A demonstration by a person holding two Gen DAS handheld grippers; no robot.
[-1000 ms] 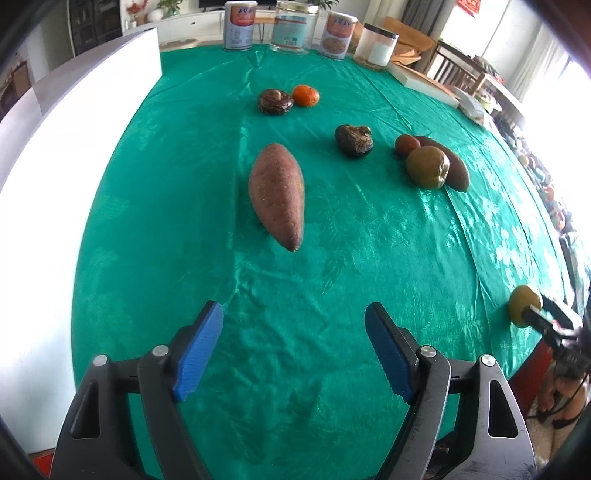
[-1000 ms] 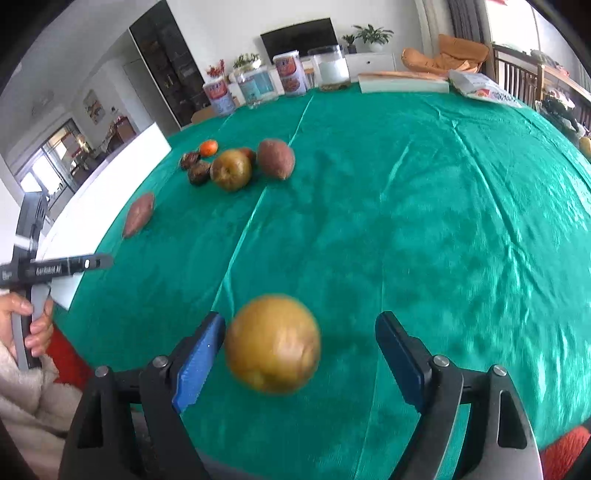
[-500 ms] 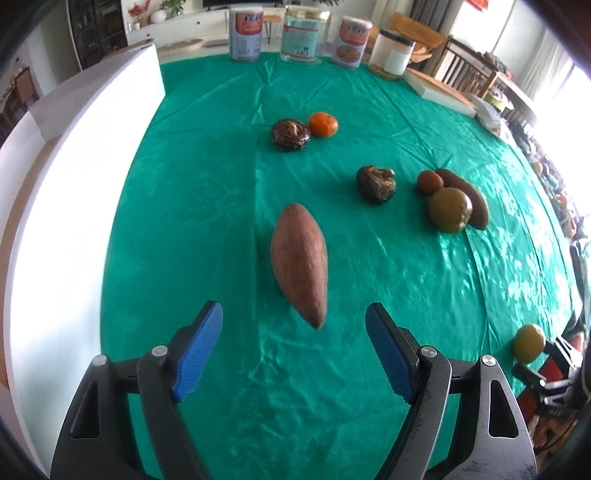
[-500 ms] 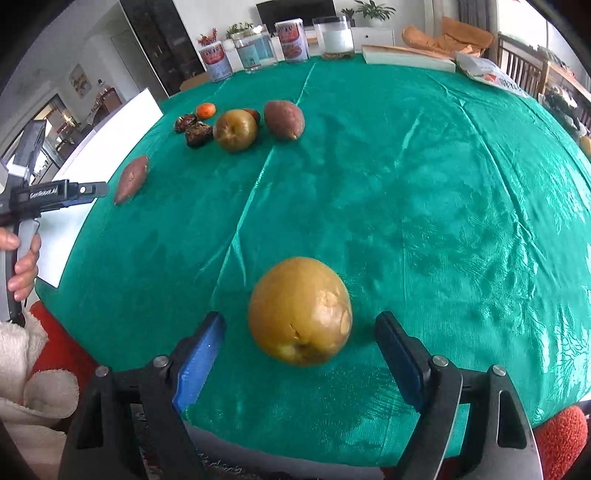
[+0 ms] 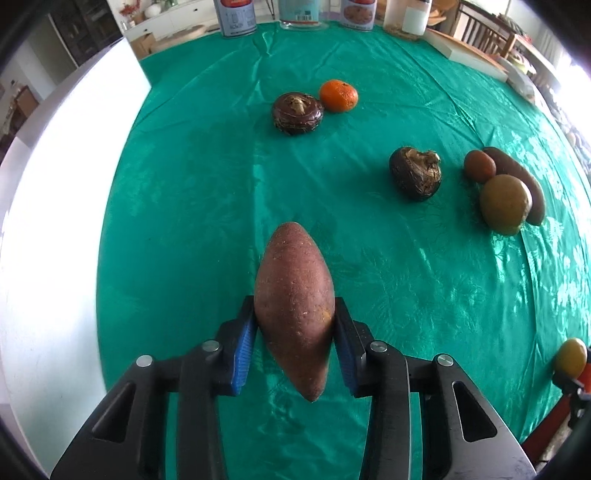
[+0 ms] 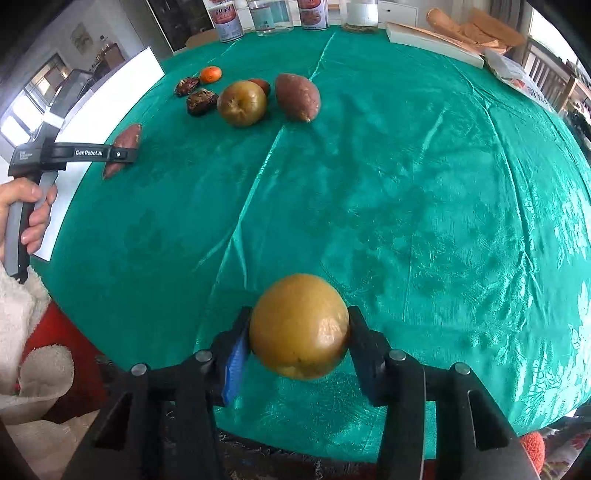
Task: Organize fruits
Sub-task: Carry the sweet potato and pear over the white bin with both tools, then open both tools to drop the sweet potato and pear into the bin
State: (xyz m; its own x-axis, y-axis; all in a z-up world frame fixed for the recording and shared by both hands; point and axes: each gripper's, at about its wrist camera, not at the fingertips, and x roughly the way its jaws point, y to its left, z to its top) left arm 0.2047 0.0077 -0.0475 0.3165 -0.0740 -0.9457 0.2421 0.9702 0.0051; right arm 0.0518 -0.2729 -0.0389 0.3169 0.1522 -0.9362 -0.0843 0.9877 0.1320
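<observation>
My left gripper [image 5: 294,325] is shut on a reddish-brown sweet potato [image 5: 294,306], its blue pads pressed on both sides; it also shows in the right wrist view [image 6: 122,149]. My right gripper [image 6: 297,332] is shut on a yellow-brown pear [image 6: 299,326], which also shows at the table's edge in the left wrist view [image 5: 570,356]. On the green tablecloth [image 5: 207,192] lie an orange mandarin [image 5: 338,95], two dark water chestnuts [image 5: 297,112] [image 5: 416,177], a second pear [image 5: 505,204], a small brown fruit [image 5: 479,166] and a second sweet potato [image 6: 297,96].
Several tins and jars [image 5: 236,16] stand along the far edge. A white board [image 5: 48,206] lies along the table's left side. A flat white box [image 6: 432,44] and paper packages sit at the far right. A wooden chair [image 5: 484,31] stands behind.
Both grippers moved forward and shut: the left closed on the sweet potato, the right closed on the pear. Both were open half a second ago.
</observation>
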